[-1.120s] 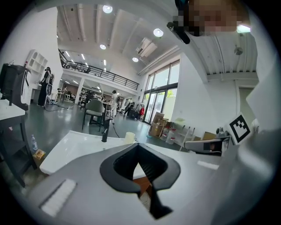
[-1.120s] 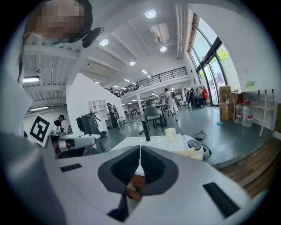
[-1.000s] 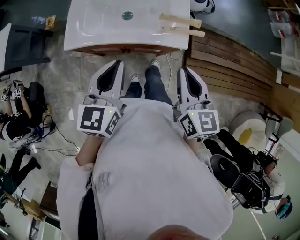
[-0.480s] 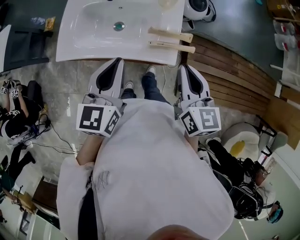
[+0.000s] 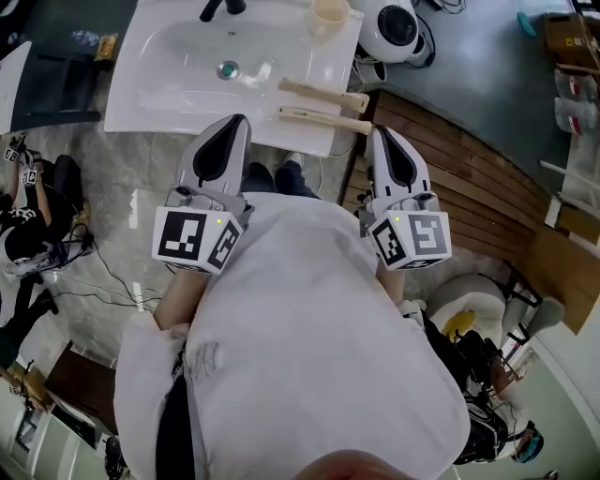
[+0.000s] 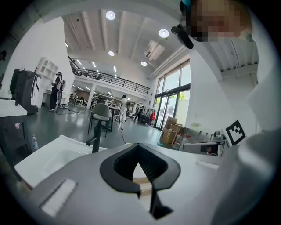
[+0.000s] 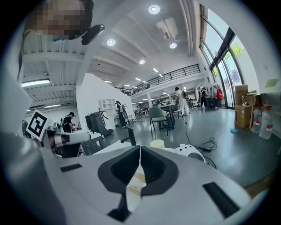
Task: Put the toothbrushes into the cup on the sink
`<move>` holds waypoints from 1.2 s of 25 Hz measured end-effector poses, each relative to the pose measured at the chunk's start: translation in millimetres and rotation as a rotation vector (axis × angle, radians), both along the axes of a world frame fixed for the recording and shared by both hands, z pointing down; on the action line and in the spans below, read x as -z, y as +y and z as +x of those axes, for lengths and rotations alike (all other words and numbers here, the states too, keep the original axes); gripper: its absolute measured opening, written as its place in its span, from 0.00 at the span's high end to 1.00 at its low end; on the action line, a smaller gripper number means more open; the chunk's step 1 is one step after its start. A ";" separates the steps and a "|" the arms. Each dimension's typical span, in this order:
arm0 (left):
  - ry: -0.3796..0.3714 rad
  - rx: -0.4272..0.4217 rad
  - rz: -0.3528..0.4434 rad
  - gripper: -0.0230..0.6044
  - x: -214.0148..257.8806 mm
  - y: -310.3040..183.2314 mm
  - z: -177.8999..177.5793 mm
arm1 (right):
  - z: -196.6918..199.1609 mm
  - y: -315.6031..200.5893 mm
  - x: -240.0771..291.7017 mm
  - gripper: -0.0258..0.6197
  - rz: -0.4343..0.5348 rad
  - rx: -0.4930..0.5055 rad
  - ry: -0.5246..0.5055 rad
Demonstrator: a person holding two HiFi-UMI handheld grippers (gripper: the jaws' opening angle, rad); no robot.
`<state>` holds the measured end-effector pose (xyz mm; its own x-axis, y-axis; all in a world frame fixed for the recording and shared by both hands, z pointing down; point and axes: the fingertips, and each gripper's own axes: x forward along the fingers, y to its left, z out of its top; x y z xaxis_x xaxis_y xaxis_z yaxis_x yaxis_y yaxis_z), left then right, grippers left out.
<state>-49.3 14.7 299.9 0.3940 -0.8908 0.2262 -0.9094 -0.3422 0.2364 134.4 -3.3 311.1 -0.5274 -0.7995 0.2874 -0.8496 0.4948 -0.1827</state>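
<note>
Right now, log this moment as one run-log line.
left tool shut, empty | right tool shut, empty | two toothbrushes lying on sink, right side | cup behind them, no brush inside

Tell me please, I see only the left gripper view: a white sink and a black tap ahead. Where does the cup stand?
Observer: The cup stands at the back right corner of the sink, right of the tap.
Operator: And how many toothbrushes are there?
Observer: Two toothbrushes lie side by side on the sink's right front edge, both outside the cup.
Operator: Does the right gripper hold anything?
Observer: No, the right gripper is shut and empty.
</note>
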 end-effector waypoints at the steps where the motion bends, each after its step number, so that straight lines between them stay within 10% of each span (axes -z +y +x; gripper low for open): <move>1: -0.002 0.004 0.001 0.97 -1.0 -1.5 1.7 | 2.3 -2.2 -0.9 0.94 0.001 0.005 0.000; 30: -0.068 -0.054 0.014 0.97 8.8 -88.9 -37.5 | -56.9 -71.2 -0.8 0.94 -0.069 0.123 0.066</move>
<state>-86.8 -74.2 291.2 0.4257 -0.8718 0.2422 -0.9034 -0.3939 0.1696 77.4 -74.5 311.9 -0.5981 -0.7072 0.3771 -0.7948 0.5840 -0.1653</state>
